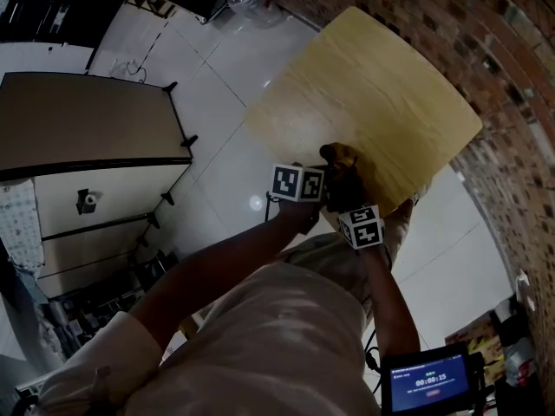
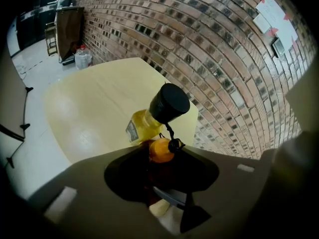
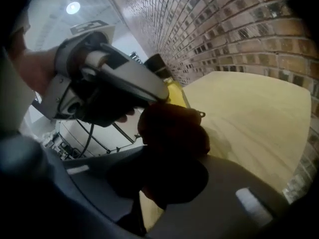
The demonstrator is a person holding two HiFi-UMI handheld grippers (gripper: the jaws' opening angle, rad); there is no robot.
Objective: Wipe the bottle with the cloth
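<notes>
Wiping looks under way, not finished. The dark cloth (image 3: 172, 128) lies bunched against the lower body of the bottle (image 2: 144, 125), while the upper body and black cap (image 2: 169, 102) are uncovered and, I judge, not yet wiped. The left gripper (image 2: 160, 176) clamps the bottle, holding it tilted above the wooden table (image 1: 390, 102). The right gripper (image 3: 172, 180) pinches the cloth and presses it to the bottle just beside the left jaws.
</notes>
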